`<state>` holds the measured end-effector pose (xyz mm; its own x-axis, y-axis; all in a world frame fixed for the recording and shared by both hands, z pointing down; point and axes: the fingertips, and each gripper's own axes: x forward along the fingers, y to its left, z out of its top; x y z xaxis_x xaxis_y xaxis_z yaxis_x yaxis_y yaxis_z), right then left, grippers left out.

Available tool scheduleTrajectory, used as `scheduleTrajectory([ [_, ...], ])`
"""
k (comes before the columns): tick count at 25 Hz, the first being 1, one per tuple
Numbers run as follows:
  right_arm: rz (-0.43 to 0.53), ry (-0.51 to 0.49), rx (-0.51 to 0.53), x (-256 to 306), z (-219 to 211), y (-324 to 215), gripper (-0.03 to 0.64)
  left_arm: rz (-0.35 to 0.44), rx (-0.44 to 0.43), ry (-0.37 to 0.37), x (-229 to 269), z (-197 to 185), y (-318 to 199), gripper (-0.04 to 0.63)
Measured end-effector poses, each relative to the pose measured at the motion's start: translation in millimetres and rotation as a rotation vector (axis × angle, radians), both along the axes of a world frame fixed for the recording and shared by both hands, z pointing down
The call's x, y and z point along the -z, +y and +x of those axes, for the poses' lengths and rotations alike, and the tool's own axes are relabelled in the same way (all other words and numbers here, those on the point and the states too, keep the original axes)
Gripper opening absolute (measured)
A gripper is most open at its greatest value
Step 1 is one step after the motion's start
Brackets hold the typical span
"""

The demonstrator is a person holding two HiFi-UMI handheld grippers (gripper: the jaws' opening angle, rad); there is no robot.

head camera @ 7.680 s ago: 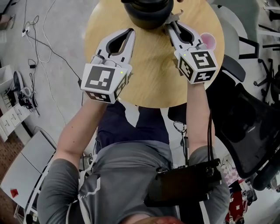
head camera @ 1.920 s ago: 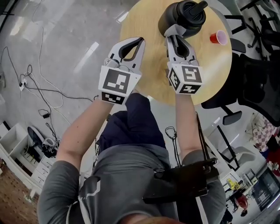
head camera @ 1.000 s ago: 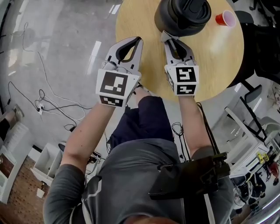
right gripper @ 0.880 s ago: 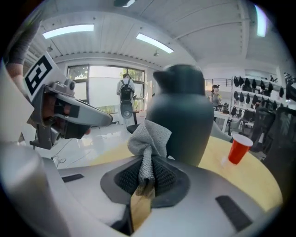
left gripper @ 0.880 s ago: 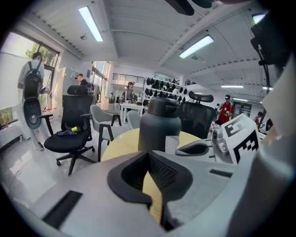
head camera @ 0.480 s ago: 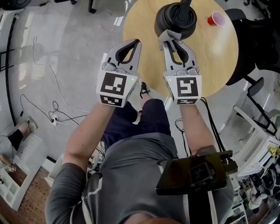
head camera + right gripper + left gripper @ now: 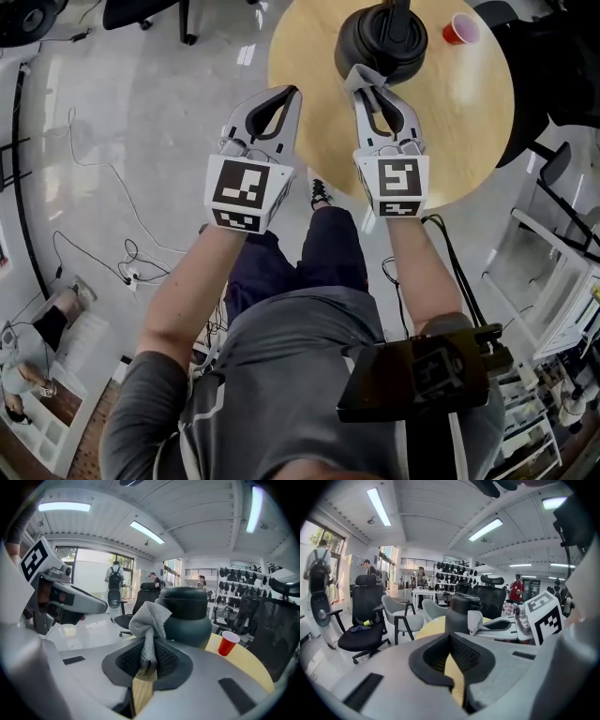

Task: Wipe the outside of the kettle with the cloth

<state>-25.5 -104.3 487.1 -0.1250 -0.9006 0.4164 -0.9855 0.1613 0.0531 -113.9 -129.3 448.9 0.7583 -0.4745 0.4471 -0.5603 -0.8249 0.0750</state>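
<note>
A dark, rounded kettle [image 7: 380, 37] with a black lid and handle stands near the far side of the round wooden table [image 7: 469, 122]. My right gripper [image 7: 362, 82] is shut on a grey cloth [image 7: 360, 75], whose bunched end lies against the kettle's near side. In the right gripper view the cloth [image 7: 149, 616] rises from the jaws in front of the kettle [image 7: 187, 618]. My left gripper [image 7: 290, 93] is shut on nothing and hovers over the table's left edge, left of the kettle. Its own view shows the kettle [image 7: 459, 613] and cloth [image 7: 474, 620] ahead to the right.
A red plastic cup [image 7: 459, 28] stands on the table right of the kettle, also in the right gripper view as the cup [image 7: 228, 643]. Office chairs [image 7: 365, 620] surround the table. Cables [image 7: 122, 272] trail over the floor at left. People stand far back in the room.
The head view has swung round the table, so floor and chairs shifted. The right gripper keeps the cloth at the kettle's near side. The left gripper stays shut beside it.
</note>
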Motion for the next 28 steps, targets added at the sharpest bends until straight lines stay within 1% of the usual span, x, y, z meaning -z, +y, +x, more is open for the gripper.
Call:
scheduleTrajectory([
  [5,-0.054,0.014,-0.123,-34,3,-2,0.052,-0.029,-0.055,0.017,-20,-18,-13,0.008],
  [10,-0.129,0.038,-0.226,-62,-1,-4,0.052,-0.067,-0.177,0.010,-40,-31,-19,0.009],
  [14,-0.176,0.055,-0.269,-85,-1,-6,0.052,-0.058,-0.247,0.004,-48,-31,-25,0.009],
  [17,-0.218,0.053,-0.301,-102,3,-6,0.052,-0.044,-0.301,0.008,-51,-23,-28,0.009],
  [19,-0.245,0.039,-0.316,-112,3,-6,0.052,-0.036,-0.322,0.013,-52,-21,-32,0.009],
  [21,-0.254,0.027,-0.328,-116,3,-8,0.052,-0.034,-0.335,0.018,-52,-21,-35,0.009],
  [26,-0.297,0.054,-0.344,-121,3,-5,0.052,-0.060,-0.394,0.030,-54,-25,-31,0.008],
  [28,-0.295,0.059,-0.344,-118,0,-6,0.052,-0.060,-0.410,0.026,-53,-27,-34,0.009],
])
